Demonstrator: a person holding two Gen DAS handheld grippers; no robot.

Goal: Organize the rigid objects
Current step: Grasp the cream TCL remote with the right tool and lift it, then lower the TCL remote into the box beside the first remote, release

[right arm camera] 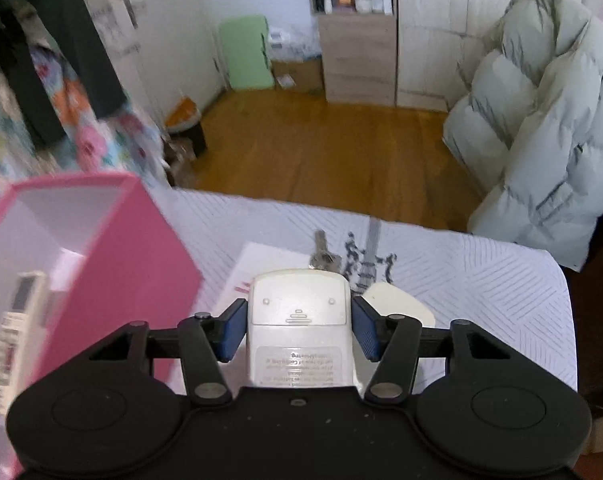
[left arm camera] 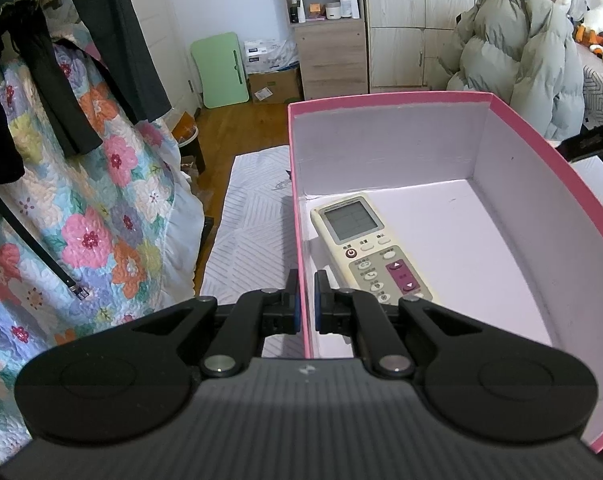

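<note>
Fingers [left arm camera: 291,300] of the left gripper [left arm camera: 306,300] pinch the near left wall of the pink box [left arm camera: 541,152], one inside, one outside. Inside it lies a cream remote [left arm camera: 367,246] (screen end far, buttons up), its long axis running near to far along the left wall. To the right, the right gripper [right arm camera: 298,330] holds a second white remote [right arm camera: 298,320] back side up, battery cover showing, above the quilted surface [right arm camera: 481,280], pointing away, blue pads against its sides.
</note>
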